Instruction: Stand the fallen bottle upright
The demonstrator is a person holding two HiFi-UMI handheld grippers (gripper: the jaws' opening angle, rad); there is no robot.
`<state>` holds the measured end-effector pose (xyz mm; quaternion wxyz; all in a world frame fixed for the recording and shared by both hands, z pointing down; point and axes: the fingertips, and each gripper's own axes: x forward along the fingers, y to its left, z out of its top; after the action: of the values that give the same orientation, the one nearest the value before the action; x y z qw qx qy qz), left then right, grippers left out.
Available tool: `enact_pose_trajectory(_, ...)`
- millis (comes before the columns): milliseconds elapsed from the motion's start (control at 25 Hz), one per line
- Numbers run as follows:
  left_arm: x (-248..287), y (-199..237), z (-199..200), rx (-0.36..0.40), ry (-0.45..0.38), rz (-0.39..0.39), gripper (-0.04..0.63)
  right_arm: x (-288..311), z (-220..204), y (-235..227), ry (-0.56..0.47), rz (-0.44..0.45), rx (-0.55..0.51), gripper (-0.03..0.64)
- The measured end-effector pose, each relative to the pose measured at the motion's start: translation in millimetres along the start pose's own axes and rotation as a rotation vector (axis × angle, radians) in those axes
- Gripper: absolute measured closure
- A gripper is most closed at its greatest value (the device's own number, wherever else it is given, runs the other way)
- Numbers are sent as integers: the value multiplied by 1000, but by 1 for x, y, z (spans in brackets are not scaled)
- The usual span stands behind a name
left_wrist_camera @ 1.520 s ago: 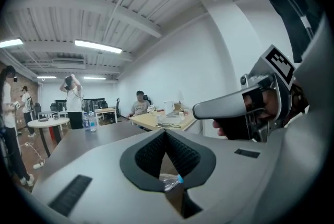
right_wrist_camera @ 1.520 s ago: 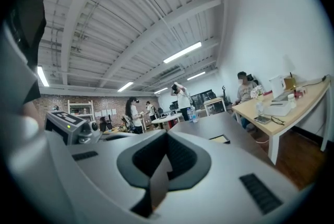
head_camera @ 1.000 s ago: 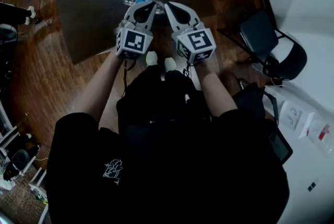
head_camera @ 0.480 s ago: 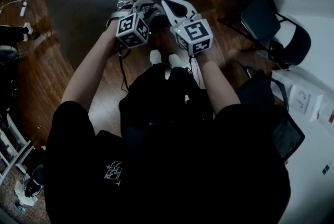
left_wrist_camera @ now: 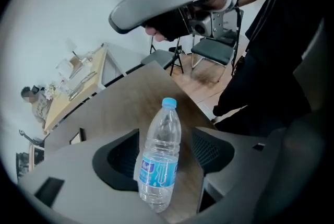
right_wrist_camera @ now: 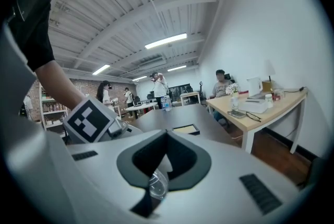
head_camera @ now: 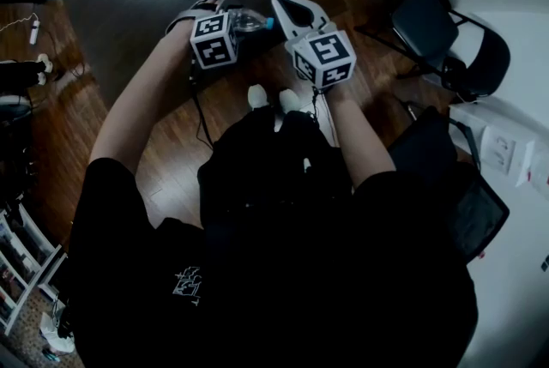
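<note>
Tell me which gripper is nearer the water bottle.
Left. The left gripper straddles the water bottle; its jaws have just been opening to either side, pads clear of it. The right gripper hangs beside the bottle's cap end, jaws together.

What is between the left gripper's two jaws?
The bottle, as the left gripper view shows. The jaws of the left gripper have just been opening; bare table shows between the bottle and one pad.
</note>
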<state>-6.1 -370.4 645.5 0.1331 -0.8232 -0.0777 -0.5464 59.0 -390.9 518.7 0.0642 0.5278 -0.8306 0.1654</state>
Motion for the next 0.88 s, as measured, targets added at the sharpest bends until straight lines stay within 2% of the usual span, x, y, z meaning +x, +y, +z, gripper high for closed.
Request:
enact_pose_trajectory(240,17,-2,-9,75,84,-57,276,1,1,-1,-9,-11,24,607)
enact_pose_trajectory(400,29,-5,-15,97,142,-101,276,-1,2,-5,-17,-26,39,607)
enact_pose_trajectory(880,55,-8,-27,96,205,-138,282,-8,2,-9,-14,-40,37,607)
